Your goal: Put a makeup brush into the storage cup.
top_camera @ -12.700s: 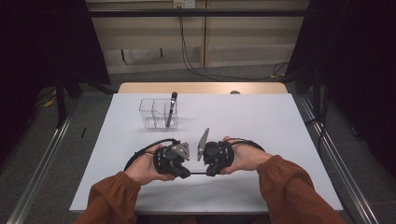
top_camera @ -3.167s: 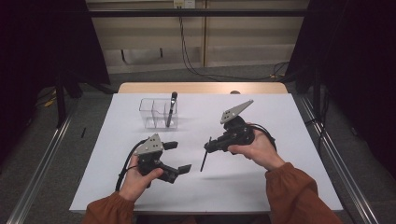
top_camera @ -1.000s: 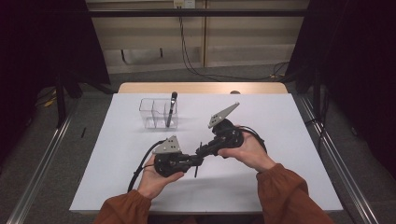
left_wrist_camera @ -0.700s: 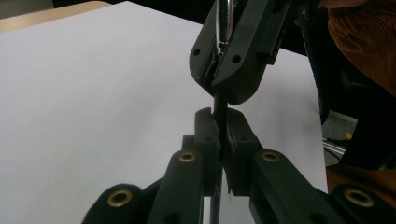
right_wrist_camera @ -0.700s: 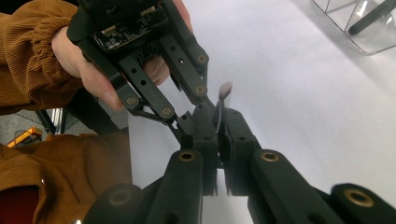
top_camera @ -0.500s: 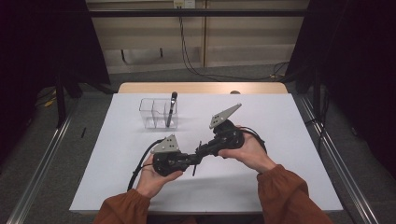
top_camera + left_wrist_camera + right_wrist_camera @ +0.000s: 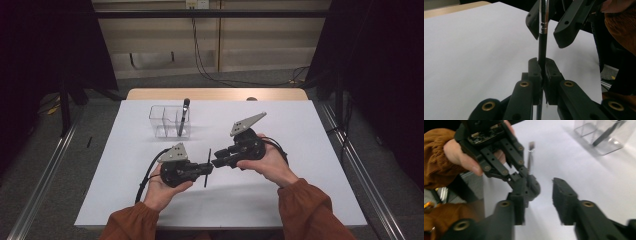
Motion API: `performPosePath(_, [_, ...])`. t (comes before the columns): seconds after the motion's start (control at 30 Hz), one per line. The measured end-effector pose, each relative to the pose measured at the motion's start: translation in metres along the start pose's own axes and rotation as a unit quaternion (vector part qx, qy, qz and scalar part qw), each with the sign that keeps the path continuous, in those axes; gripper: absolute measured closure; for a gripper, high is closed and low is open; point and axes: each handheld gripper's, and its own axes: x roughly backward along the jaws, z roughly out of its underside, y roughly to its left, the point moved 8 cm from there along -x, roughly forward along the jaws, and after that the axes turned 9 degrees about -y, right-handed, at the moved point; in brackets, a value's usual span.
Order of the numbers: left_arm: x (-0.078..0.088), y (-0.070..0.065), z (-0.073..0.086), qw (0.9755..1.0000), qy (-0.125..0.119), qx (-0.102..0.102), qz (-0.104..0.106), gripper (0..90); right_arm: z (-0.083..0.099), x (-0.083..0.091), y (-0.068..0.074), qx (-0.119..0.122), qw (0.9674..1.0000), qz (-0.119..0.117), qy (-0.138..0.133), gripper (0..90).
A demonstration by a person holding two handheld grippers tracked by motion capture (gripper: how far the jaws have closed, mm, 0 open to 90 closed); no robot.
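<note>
Now the white table [image 7: 300, 200] bears a clear organizer [image 7: 169, 121] at eleven o'clock holding one pen. Handover done: left gripper [image 7: 206, 169] clamps the second pen [image 7: 542, 47] mid-table; right gripper [image 7: 216, 163] has just been opening, nothing between its jaws. Binning remains.

We see a black brush [image 7: 207, 167] with a silver band, a white table [image 7: 300, 190], and rust-orange sleeves [image 7: 320, 215].
</note>
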Motion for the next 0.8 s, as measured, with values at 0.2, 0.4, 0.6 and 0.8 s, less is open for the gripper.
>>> performPosePath(0.2, [0.005,0.004,-0.001,0.9999,-0.004,0.002,-0.011,85.6,0.004,0.004,-0.007,0.009,0.9993,0.025,-0.025,42.8])
performPosePath(0.4, [0.01,0.005,-0.004,0.9998,-0.01,0.003,-0.017,85.6,0.013,0.009,-0.012,0.006,0.9986,0.039,-0.036,27.4])
performPosePath(0.6, [0.015,0.009,-0.006,0.9997,-0.01,0.002,-0.025,85.6,0.022,0.013,-0.015,-0.005,0.9978,0.052,-0.041,16.1])
performPosePath(0.8, [0.022,0.012,-0.008,0.9994,-0.012,0.0,-0.032,85.6,0.03,0.019,-0.023,-0.02,0.9956,0.076,-0.052,9.3])
